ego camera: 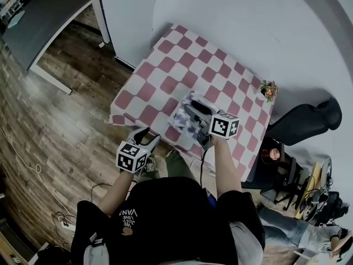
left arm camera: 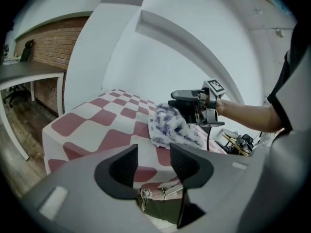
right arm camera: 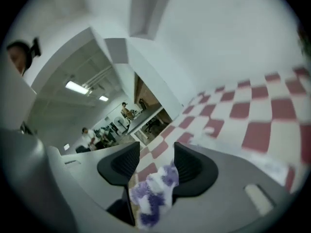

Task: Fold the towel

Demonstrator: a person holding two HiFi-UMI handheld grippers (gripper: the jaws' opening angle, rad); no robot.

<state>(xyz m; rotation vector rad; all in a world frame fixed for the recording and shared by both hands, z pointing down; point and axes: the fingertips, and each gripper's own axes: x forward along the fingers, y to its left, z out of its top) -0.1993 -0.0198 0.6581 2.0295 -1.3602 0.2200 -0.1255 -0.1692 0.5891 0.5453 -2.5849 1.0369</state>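
Right gripper (right arm camera: 151, 166): jaws apart, towel (right arm camera: 153, 198) corner between, seemingly loose | left gripper (left arm camera: 153, 161): apart, empty | align edges, press flat before withdrawing.

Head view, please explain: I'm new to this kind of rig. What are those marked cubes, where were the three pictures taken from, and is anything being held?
A person holds a two-jaw gripper in each hand; the marked cubes are parts of them. The head view looks down from a camera on the person's head; the other two cameras ride on the grippers. A white-and-purple towel lies bunched on the checked table. The left gripper is open and empty. The right gripper has its jaws apart, a bit of towel between them, unclamped.
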